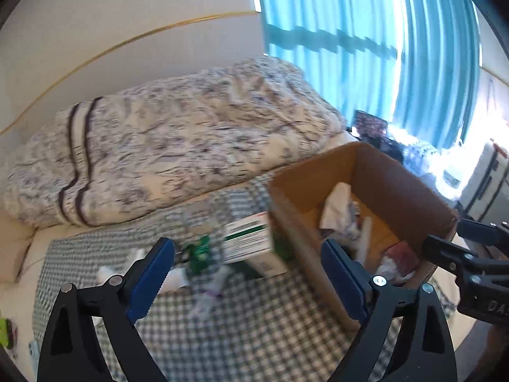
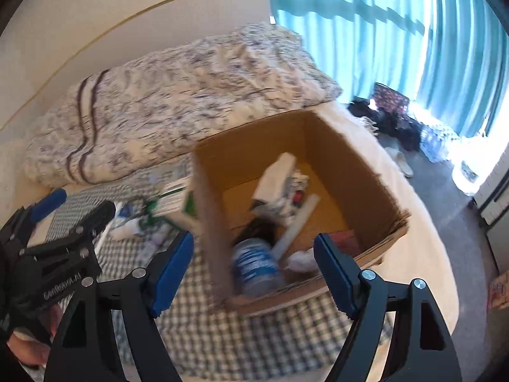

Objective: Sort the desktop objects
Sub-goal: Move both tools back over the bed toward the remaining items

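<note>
An open cardboard box (image 2: 346, 159) (image 1: 397, 178) stands on a green checked cloth (image 2: 254, 340) (image 1: 238, 324). Inside lie a blue-labelled can (image 2: 256, 265), a white tube (image 2: 296, 222), a white carton (image 2: 275, 176) and crumpled wrappers (image 1: 340, 210). Left of the box sit a white-and-green carton (image 1: 251, 242) (image 2: 176, 195), a blurred green item (image 1: 198, 251) and small white pieces (image 2: 127, 222). My left gripper (image 1: 246, 277) hangs open above the cloth, empty. My right gripper (image 2: 253, 269) is open over the box's near wall, empty. Each gripper shows at the edge of the other's view.
A patterned duvet (image 1: 191, 133) lies folded behind the cloth on a cream bed. Teal curtains (image 2: 397, 31) cover a bright window at right. Dark clothes and water bottles (image 2: 435, 140) clutter the floor beyond the bed. A hand (image 2: 28, 350) holds the left gripper.
</note>
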The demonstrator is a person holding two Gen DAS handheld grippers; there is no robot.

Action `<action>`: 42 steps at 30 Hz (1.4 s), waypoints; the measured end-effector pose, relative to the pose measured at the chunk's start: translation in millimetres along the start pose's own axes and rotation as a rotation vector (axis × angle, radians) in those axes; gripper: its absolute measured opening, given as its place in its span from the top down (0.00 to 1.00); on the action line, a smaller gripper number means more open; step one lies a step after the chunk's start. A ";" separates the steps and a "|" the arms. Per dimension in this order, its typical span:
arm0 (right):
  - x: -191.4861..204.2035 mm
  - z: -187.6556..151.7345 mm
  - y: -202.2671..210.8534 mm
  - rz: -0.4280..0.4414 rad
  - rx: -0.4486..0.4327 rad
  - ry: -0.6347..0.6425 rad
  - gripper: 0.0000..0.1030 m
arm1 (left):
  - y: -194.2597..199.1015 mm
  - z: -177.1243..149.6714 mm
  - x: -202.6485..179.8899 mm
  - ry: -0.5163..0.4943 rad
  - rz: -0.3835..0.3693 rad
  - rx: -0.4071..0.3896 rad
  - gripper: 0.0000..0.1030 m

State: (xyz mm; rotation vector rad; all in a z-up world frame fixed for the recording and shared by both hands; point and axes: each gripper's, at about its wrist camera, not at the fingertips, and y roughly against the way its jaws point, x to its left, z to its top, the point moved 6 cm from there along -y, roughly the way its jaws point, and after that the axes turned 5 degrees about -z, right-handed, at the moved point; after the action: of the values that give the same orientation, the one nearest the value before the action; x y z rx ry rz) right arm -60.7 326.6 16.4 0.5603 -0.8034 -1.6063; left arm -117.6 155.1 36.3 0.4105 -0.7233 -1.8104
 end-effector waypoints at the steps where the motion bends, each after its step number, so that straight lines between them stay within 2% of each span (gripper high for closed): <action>1: 11.3 -5.1 2.7 0.007 0.004 0.017 0.25 | 5.5 -3.7 11.9 0.010 0.016 -0.003 0.07; 7: 79.9 -30.1 14.2 0.051 0.012 0.111 0.25 | 36.9 -39.5 104.2 0.091 0.128 -0.002 0.07; 11: 126.3 -42.4 4.3 0.113 0.037 0.137 0.25 | 46.1 -71.2 165.3 0.134 0.222 0.029 0.07; 13: 148.4 -48.3 -5.7 0.136 0.057 0.156 0.25 | 45.8 -88.3 198.4 0.164 0.259 0.046 0.07; 16: 175.6 -57.1 -25.6 0.117 0.081 0.206 0.25 | 38.9 -113.0 242.2 0.220 0.307 0.074 0.07; 20: 198.9 -63.3 -58.0 0.109 0.138 0.238 0.25 | 14.5 -145.5 283.6 0.300 0.306 0.118 0.07; 26: 219.0 -63.3 -116.7 0.096 0.209 0.248 0.25 | -46.9 -189.9 318.8 0.344 0.342 0.197 0.07; 31: 238.0 -62.6 -166.9 0.101 0.265 0.246 0.25 | -106.2 -221.8 335.7 0.304 0.380 0.287 0.07; 33: 247.2 -60.7 -180.9 0.103 0.271 0.253 0.25 | -126.8 -230.8 336.9 0.269 0.368 0.308 0.07; 37: 265.9 -57.1 -203.3 0.107 0.285 0.277 0.25 | -146.1 -233.6 332.0 0.223 0.282 0.281 0.07; 42: 285.5 -53.5 -222.0 0.122 0.277 0.322 0.24 | -166.5 -225.8 334.4 0.147 0.227 0.260 0.05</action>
State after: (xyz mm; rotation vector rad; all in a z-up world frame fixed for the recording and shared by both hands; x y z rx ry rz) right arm -219.0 51.9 -165.5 0.9251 -0.8029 -1.2587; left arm -220.5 -182.8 -220.3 0.6012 -0.8684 -1.4622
